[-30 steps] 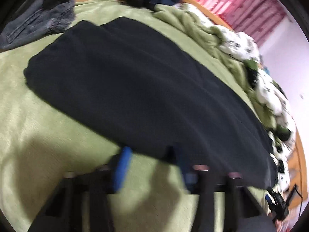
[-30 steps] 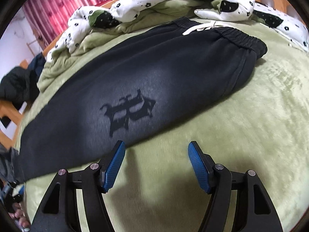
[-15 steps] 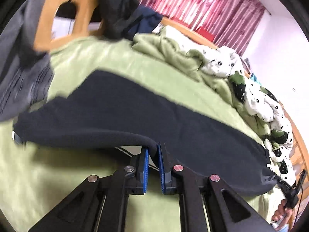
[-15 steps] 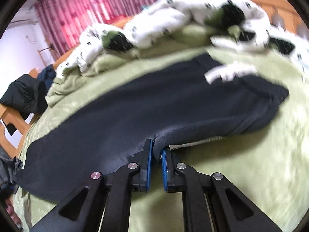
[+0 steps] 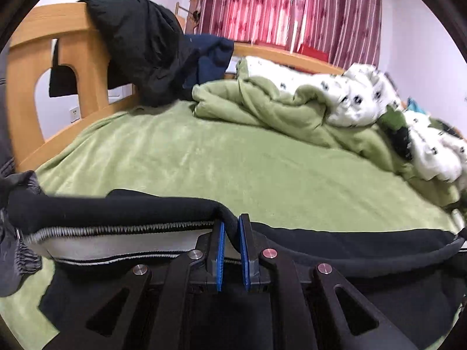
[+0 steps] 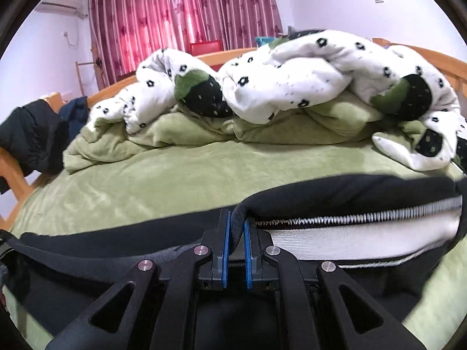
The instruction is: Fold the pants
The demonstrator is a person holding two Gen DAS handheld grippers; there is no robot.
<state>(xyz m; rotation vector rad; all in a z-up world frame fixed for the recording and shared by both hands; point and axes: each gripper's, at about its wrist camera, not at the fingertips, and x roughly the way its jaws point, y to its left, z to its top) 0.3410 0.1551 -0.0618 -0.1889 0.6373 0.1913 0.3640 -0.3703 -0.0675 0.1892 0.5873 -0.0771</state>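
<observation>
Left wrist view: the left gripper [image 5: 230, 237] has its blue-padded jaws clenched on a fold of the black fleece-lined jogging pants [image 5: 116, 205], pinching the fabric edge at the centre of the frame. From the jaws the raised edge runs toward 9 o'clock, showing a grey zigzag seam and a pale inner lining, and toward 3 o'clock as a dark band. More black cloth hangs below the jaws toward 6 o'clock.

Right wrist view: the right gripper [image 6: 235, 227] is likewise clamped on the pants' edge, with the pale lining and zigzag seam stretching toward 3 o'clock.

Beyond the lifted cloth lies the green plush bed cover [image 6: 175, 175]. At 12 o'clock in the right view is a crumpled white quilt with black flower prints [image 6: 306, 73]. In the left view a black jacket [image 5: 140, 49] drapes over the wooden bed frame [image 5: 26, 67] at 11 o'clock. Red striped curtains [image 5: 277, 8] hang behind.

The pants appear held up off the bed by one long edge, probably mid-fold. Each grip takes only a narrow bite of thick fabric, so a quick swing could pull it free. Uneven travel between the two hands would likely land the fold skewed, and the hanging layers could bunch underneath.
</observation>
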